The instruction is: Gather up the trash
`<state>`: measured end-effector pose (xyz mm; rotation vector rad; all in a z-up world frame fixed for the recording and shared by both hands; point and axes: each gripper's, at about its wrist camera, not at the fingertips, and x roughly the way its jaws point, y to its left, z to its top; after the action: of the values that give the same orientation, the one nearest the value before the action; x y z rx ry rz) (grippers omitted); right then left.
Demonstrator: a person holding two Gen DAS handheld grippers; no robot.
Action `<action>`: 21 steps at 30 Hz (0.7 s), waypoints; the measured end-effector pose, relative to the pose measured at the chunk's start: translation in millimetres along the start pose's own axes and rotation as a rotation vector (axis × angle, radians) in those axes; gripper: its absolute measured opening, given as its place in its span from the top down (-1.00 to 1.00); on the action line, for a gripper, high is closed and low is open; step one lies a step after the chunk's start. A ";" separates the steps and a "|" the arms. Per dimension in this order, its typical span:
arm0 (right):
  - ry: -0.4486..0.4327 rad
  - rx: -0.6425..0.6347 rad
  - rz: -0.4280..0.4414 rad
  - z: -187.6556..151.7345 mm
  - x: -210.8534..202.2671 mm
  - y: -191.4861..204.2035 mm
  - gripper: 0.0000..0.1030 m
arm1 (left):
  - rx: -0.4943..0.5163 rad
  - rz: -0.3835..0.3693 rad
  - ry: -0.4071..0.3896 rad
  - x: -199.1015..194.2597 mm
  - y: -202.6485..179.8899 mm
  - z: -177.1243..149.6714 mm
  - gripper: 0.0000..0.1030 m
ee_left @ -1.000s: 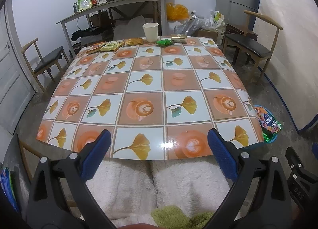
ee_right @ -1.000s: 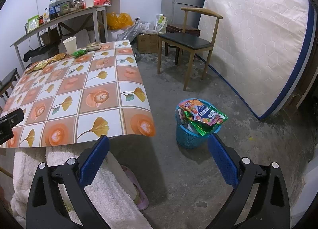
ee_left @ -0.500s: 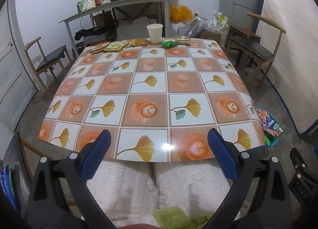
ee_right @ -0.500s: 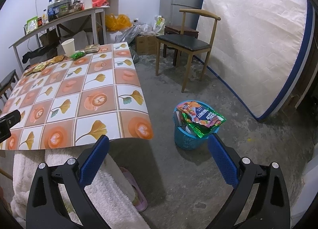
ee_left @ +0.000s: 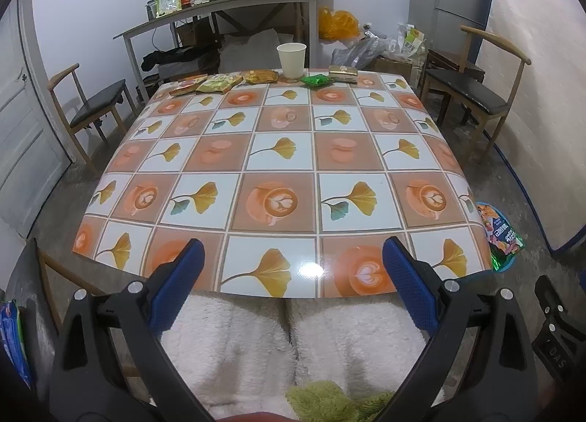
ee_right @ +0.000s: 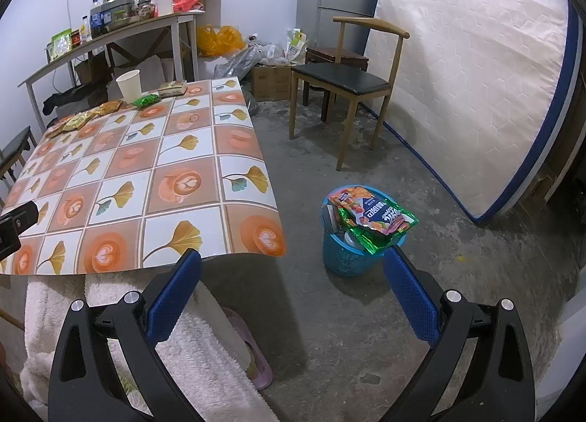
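Left hand-held gripper (ee_left: 293,271) spread over table (ee_left: 278,151), right hand-held gripper (ee_right: 293,279) gaping near bin (ee_right: 344,257)

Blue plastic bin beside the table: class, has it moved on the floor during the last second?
No. The blue plastic bin keeps its place relative to the patterned table's corner; only the camera shifted slightly.

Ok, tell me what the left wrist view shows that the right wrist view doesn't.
Only the left wrist view shows the whole chair beside the table's left side, the door and the open left tool. Only the right wrist view shows the mattress against the wall and the open right tool. Both show the table, paper cup, snack wrappers and blue bin.
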<state>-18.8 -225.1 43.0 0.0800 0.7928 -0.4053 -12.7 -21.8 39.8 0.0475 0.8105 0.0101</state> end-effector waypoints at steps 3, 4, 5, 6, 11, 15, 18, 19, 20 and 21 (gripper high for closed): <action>0.001 -0.002 0.000 0.0 -0.1 0.2 -0.87 | -0.003 0.001 0.002 -0.3 0.1 -1.1 -0.82; 0.001 -0.002 0.000 0.1 -0.1 0.2 -0.87 | -0.003 0.001 0.003 -0.2 0.2 -1.2 -0.82; 0.001 -0.003 0.001 -0.1 0.2 1.0 -0.87 | -0.002 0.002 0.004 -0.1 0.2 -1.5 -0.82; 0.001 -0.003 0.001 -0.1 0.1 1.4 -0.87 | -0.002 0.003 0.005 -0.1 0.1 -2.2 -0.82; 0.001 -0.004 0.001 -0.1 0.2 1.6 -0.87 | -0.005 0.002 0.004 0.2 0.7 -1.7 -0.82; 0.000 -0.004 0.001 0.0 0.0 2.7 -0.87 | -0.006 0.002 0.005 0.2 1.4 -2.3 -0.82; 0.000 -0.004 0.001 -0.1 -0.1 2.7 -0.87 | -0.007 0.002 0.004 0.3 2.0 -2.8 -0.82; 0.000 -0.005 0.001 -0.1 -0.1 2.7 -0.87 | -0.007 0.001 0.004 0.4 2.0 -2.2 -0.82; -0.001 -0.005 0.001 0.0 -0.3 2.9 -0.87 | -0.007 0.000 0.006 0.5 2.1 -1.9 -0.82; -0.002 -0.006 0.002 -0.3 -1.4 4.4 -0.87 | -0.008 0.000 0.006 0.7 2.4 -2.6 -0.82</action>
<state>-18.2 -220.6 43.5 0.0747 0.7914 -0.4010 -14.1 -19.3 37.6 0.0402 0.8169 0.0138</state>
